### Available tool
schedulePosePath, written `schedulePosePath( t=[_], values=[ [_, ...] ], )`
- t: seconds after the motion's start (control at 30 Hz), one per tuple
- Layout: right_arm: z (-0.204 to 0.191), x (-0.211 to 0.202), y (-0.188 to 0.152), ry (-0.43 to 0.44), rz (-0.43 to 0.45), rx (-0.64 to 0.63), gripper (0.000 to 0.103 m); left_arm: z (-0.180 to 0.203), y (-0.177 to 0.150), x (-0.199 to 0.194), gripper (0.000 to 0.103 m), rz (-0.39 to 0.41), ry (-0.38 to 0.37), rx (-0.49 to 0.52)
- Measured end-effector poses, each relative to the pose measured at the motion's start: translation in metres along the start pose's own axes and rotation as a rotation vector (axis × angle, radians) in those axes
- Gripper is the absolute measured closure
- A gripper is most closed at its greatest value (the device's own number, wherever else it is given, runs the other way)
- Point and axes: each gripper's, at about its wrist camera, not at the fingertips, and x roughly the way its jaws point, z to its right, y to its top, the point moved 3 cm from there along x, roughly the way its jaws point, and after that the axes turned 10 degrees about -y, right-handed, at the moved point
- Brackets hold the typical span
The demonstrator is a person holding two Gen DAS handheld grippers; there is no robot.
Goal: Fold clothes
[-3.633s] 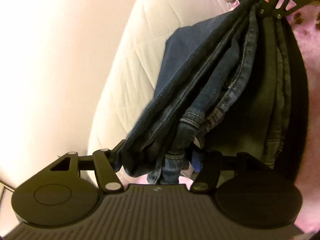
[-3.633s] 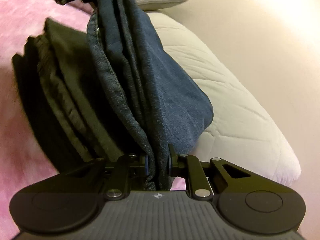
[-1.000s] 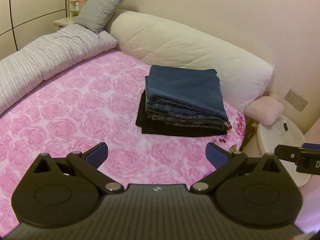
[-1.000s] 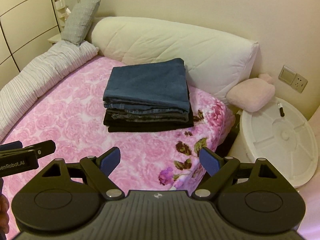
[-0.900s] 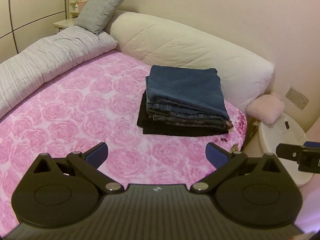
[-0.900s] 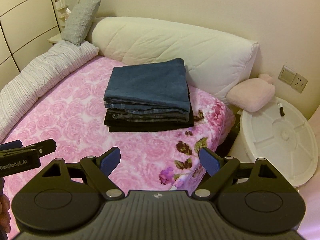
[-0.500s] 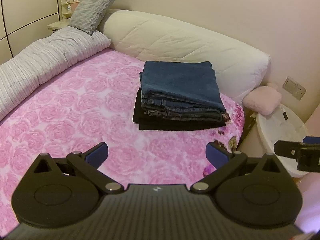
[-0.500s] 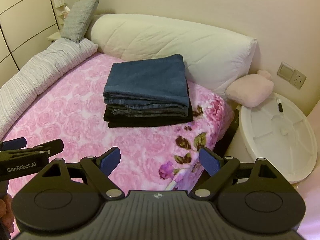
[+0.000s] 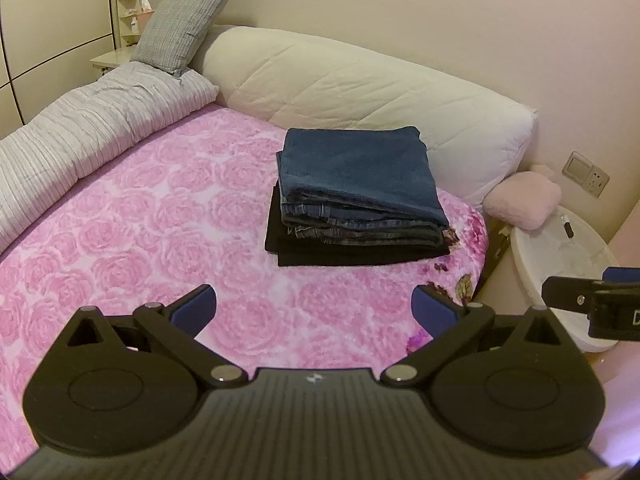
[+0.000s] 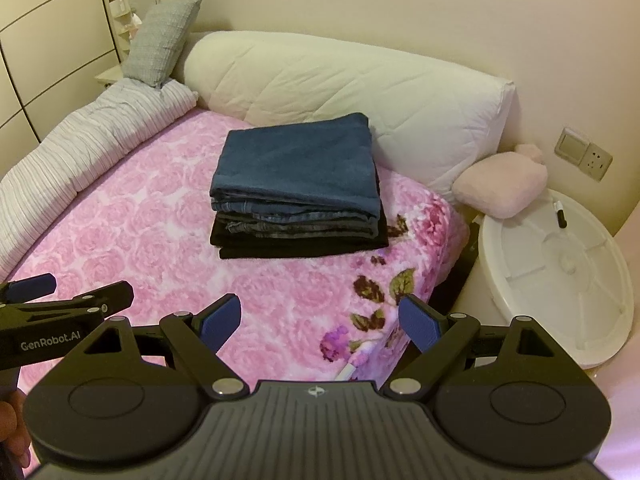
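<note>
Folded blue jeans (image 9: 356, 172) (image 10: 300, 164) lie on top of a folded black garment (image 9: 352, 254) (image 10: 296, 246), stacked on the pink rose blanket (image 9: 160, 216) (image 10: 132, 240) near the bed's far right end. My left gripper (image 9: 314, 312) hangs open, well back from the stack, with nothing between its fingers. My right gripper (image 10: 320, 318) is open and empty too, over the blanket's near edge. Each gripper shows at the edge of the other's view.
A long white quilted bolster (image 9: 360, 84) runs behind the stack. A striped grey duvet (image 9: 80, 136) and grey pillow (image 9: 180, 28) lie at the left. A pink plush cushion (image 10: 500, 184) and a white round table (image 10: 560, 272) with a marker stand right of the bed.
3.6 s ago both grippers were shut on the hanging jeans; since then they let go and the jeans lie on the black garment. Over the last second both have drawn back slightly.
</note>
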Motion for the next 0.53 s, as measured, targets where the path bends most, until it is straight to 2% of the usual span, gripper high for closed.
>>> schedulePosePath(
  t=[0.53],
  values=[
    [-0.0038,-0.0005,-0.0042,0.001,-0.007,0.002,0.015,-0.0013,-0.0068,-0.0030,0.001,0.008,0.011,0.014]
  ],
)
